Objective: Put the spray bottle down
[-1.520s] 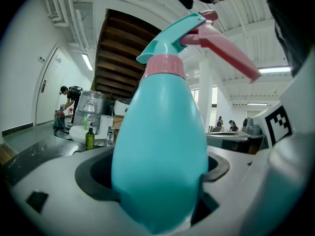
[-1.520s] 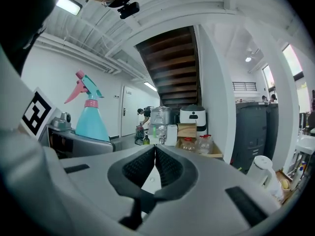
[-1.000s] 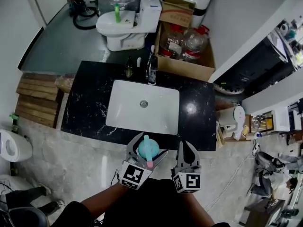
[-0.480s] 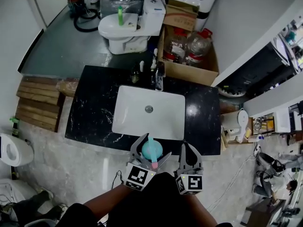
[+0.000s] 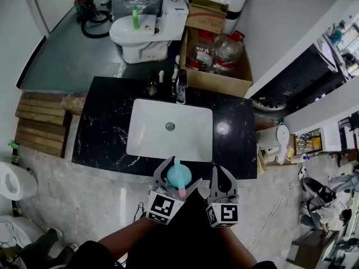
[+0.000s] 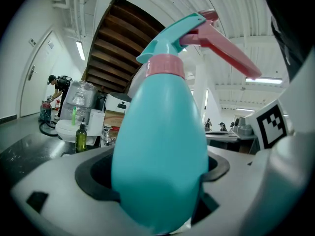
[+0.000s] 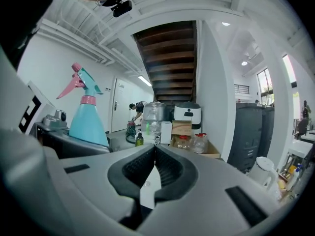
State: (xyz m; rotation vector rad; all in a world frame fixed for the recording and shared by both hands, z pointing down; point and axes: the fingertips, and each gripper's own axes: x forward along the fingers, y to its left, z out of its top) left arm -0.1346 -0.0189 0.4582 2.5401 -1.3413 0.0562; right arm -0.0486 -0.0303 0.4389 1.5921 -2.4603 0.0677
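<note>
Left tongs (image 5: 179,173) sit at the lower centre of the head view, clamped around the one spray bottle (image 6: 160,146). It has a teal body, a pink collar and a pink trigger, and it stands upright between the jaws. Right tongs (image 7: 154,154) are just to the right of it, jaws pressed together with nothing between them. That makes two tongs and one bottle.

In the head view the bottle overlaps the near edge of a black marbled surface (image 5: 101,130). Set into the middle of that surface is one white sink (image 5: 140,145). One faucet (image 5: 180,86) stands at the sink's far rim, with a small dark bottle (image 5: 152,84) beside it.

Beyond the surface, at the upper centre, is one white toilet (image 5: 143,35). To its right is a cardboard box (image 5: 220,77) holding two clear jugs (image 5: 205,54). A white kettle (image 5: 278,139) stands at the right edge of the surface, and wooden slats (image 5: 36,122) lie at the left.

Bare black strips lie left and right of the sink, the left one wider. Pale floor (image 5: 84,195) fills the lower left.
</note>
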